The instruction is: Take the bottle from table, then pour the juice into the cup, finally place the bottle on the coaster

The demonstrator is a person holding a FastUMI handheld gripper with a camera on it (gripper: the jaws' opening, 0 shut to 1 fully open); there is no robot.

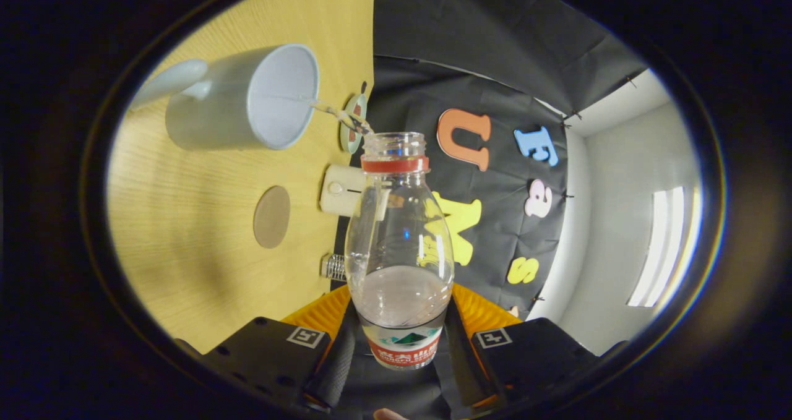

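Note:
My gripper is shut on a clear plastic bottle with a red neck ring and no cap, both fingers pressing on its labelled lower part. The view is rolled sideways, so the bottle is tipped over the wooden table. A thin clear stream runs from the bottle's mouth into the open top of a pale grey cup with a handle. Some liquid remains low in the bottle. A round brown coaster lies flat on the table, between the cup and my fingers.
A small cream box-shaped device sits at the table's far edge beside the coaster. A round greenish disc lies near the cup's mouth. A small metal coil rests by the table edge. The black cloth wall hangs behind.

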